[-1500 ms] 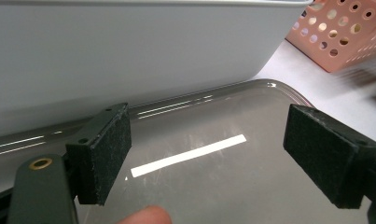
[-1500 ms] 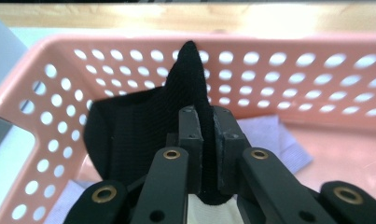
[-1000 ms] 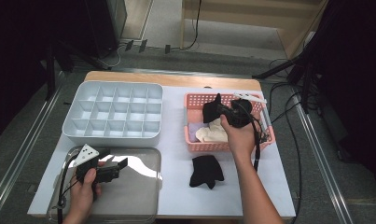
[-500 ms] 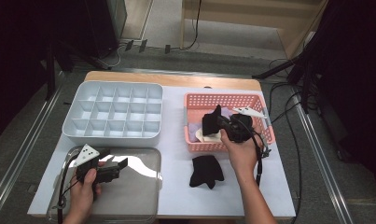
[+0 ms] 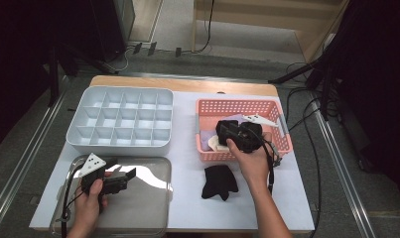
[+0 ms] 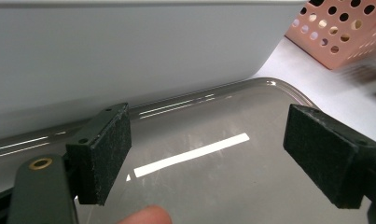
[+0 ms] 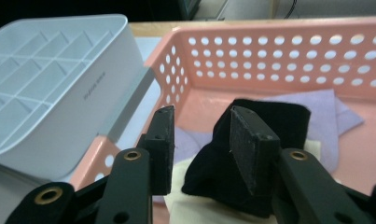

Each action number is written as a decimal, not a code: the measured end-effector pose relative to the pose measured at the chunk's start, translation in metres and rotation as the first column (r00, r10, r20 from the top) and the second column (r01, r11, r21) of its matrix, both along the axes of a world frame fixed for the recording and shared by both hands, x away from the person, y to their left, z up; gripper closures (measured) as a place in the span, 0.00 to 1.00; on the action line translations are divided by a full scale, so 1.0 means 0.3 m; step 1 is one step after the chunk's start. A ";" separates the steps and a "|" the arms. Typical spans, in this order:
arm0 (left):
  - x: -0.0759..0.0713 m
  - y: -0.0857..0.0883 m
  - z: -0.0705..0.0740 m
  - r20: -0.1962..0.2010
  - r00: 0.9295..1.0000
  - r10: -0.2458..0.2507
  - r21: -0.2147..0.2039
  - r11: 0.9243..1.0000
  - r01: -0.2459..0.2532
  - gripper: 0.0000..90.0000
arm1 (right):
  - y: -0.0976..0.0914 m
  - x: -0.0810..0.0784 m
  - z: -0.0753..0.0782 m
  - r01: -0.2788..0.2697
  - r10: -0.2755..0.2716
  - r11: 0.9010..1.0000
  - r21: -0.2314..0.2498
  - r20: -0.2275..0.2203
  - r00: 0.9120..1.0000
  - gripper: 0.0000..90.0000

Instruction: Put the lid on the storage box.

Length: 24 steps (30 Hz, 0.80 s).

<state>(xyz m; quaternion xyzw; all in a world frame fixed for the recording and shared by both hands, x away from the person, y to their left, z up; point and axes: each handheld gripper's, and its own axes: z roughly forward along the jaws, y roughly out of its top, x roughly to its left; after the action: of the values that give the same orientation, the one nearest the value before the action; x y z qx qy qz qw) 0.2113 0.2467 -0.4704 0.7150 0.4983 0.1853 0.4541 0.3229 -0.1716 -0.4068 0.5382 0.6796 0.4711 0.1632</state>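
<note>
My right gripper (image 5: 224,132) is down inside the pink basket (image 5: 237,103). Its jaws have just been opening and stand apart. A black sock (image 7: 274,116) lies between and behind them on a cream cloth (image 7: 185,205) and a purple cloth (image 7: 325,112), and the pads (image 7: 163,140) no longer press on it. A second black sock (image 5: 218,182) lies on the white table in front of the basket. My left gripper (image 5: 130,173) rests open over the clear tray (image 5: 138,203) at the front left, with nothing between its pads (image 6: 104,154).
A white compartment organizer (image 5: 120,119) stands at the back left, its wall (image 6: 129,51) just beyond the clear tray (image 6: 213,121). The basket's holed wall (image 7: 279,51) rises ahead of my right gripper (image 7: 202,135). Cables trail off the table's right side.
The right gripper sank into the basket with the black sock, and its jaws went from shut on the sock to apart. The left hand kept still.
</note>
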 end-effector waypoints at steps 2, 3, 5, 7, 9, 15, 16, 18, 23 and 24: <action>0.000 0.000 0.000 0.000 1.000 0.000 0.000 1.000 0.000 0.18 | -0.007 0.010 -0.001 0.042 -0.042 0.999 -0.030 0.006 0.999 0.66; 0.000 0.001 0.000 -0.001 1.000 -0.002 0.000 1.000 0.002 0.18 | -0.012 0.016 -0.003 0.062 -0.062 0.997 -0.042 0.000 0.998 0.66; 0.000 0.001 0.000 -0.001 1.000 -0.002 0.000 1.000 0.002 0.18 | -0.021 0.030 -0.011 0.089 -0.090 0.995 -0.040 -0.017 0.996 0.62; 0.001 0.000 0.000 -0.001 1.000 -0.003 0.000 1.000 0.003 0.18 | -0.028 0.046 -0.023 0.109 -0.110 0.993 -0.035 -0.040 0.993 0.60; 0.000 0.000 0.000 0.001 1.000 -0.004 0.002 1.000 0.004 0.18 | -0.029 0.061 -0.031 0.130 -0.132 0.991 -0.025 -0.082 0.988 0.60; -0.002 0.000 0.000 0.003 1.000 -0.003 -0.005 1.000 0.003 0.18 | 0.004 0.092 -0.060 0.155 -0.163 0.986 -0.065 -0.153 0.975 0.52; -0.002 0.000 0.000 0.003 1.000 -0.003 -0.005 1.000 0.003 0.18 | 0.007 0.095 -0.066 0.160 -0.172 0.983 -0.093 -0.146 0.974 0.51; -0.002 -0.001 0.000 0.003 1.000 -0.005 -0.004 1.000 0.005 0.18 | 0.010 0.104 -0.080 0.167 -0.181 0.981 -0.095 -0.177 0.967 0.47; -0.002 0.000 0.000 0.003 1.000 -0.004 -0.005 1.000 0.004 0.18 | 0.014 0.124 -0.126 0.160 -0.188 0.979 -0.128 -0.249 0.950 0.40; -0.002 0.000 0.001 0.003 1.000 -0.004 -0.005 1.000 0.004 0.18 | 0.020 0.129 -0.135 0.144 -0.178 0.980 -0.138 -0.281 0.943 0.43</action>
<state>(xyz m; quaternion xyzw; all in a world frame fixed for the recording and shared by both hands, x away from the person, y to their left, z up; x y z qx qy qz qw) 0.2106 0.2466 -0.4703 0.7144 0.4967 0.1841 0.4572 0.3616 -0.1656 -0.4473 0.6452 0.6760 0.3313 0.1301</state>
